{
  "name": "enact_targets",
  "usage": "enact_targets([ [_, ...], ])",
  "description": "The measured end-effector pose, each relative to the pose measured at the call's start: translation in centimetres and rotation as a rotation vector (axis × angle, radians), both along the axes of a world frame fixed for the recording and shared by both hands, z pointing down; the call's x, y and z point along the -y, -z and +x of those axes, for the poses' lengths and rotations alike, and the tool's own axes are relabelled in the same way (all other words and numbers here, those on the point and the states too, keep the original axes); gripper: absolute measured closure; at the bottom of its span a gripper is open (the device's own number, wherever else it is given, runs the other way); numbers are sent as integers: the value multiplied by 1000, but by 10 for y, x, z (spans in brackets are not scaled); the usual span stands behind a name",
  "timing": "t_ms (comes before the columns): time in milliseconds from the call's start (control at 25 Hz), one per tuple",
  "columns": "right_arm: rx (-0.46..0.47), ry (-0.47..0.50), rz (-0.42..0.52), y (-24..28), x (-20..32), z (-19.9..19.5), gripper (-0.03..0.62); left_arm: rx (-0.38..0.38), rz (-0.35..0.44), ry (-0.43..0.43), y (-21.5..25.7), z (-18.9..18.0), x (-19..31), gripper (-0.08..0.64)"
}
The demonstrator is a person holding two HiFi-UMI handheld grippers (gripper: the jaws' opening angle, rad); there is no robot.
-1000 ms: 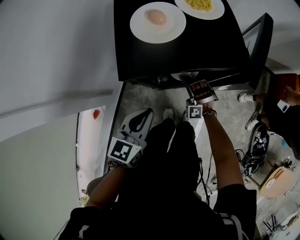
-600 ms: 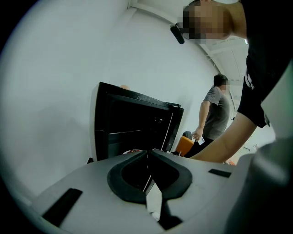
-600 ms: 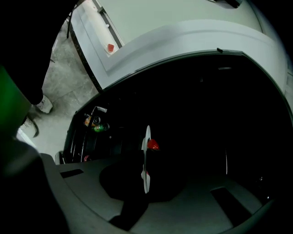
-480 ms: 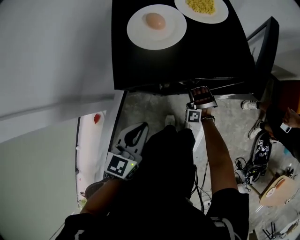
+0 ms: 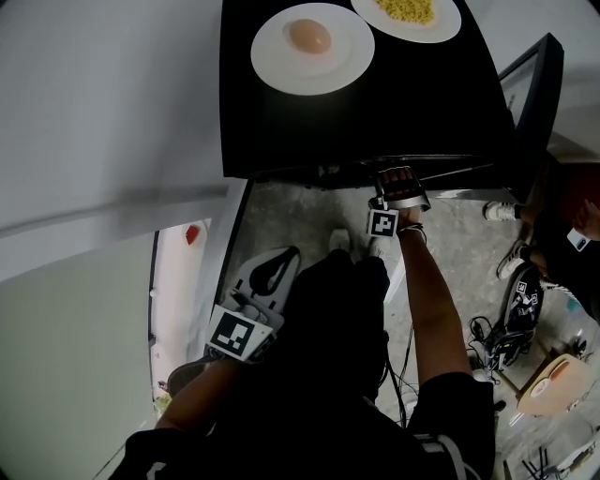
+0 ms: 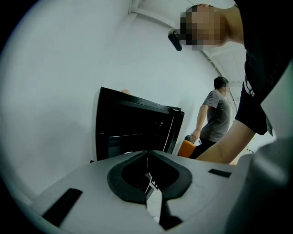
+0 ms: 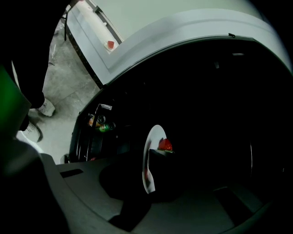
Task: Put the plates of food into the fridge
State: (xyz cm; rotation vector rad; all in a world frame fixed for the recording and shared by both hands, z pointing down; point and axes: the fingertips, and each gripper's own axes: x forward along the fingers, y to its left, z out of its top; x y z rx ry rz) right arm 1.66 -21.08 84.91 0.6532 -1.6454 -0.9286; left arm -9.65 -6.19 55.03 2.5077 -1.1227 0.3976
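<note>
My right gripper (image 5: 399, 186) reaches under the front edge of the black fridge's top (image 5: 375, 112); its fingertips are hidden there. In the right gripper view my right gripper (image 7: 149, 176) is shut on the rim of a white plate (image 7: 153, 141) carrying red food (image 7: 165, 145), held on edge inside the dark fridge. Two more plates sit on the fridge top: one with a pale round piece of food (image 5: 312, 47), one with yellow food (image 5: 406, 11). The left gripper (image 5: 272, 272) hangs low at the left, jaws together and empty; in its own view the left gripper (image 6: 147, 160) faces the fridge (image 6: 128, 128).
The open fridge door (image 5: 525, 94) stands at the right, its shelf holding cans (image 7: 98, 122). A white ledge (image 5: 178, 281) with a small red object (image 5: 192, 232) runs along the left. A person (image 6: 215, 114) stands beyond the fridge. Cables and shoes lie on the floor at right.
The right gripper has carried the plate down and further under the fridge top; the plate's rim no longer shows in the head view. The left gripper has barely shifted.
</note>
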Motion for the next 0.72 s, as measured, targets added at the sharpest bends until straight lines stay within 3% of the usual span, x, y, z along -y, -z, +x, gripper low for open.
enact_targets([
  [40,14,-12,7,2,2,0,551,2,-3,-1,-1,-1,-1,535],
  [120,42,-38,14,5,5,0,457,6,-1,-4,-2,-2,-4,535],
  [160,51,-49,7,6,4,1,445,5,1,-4,-2,-3,-4,535],
  [520,85,-104,-11,38,-45,23,445,-58,16,-11,15,14,2,535],
  [720,115,-84,-2,103,-98,28,445,-113,72,-53,46,32,2,535],
])
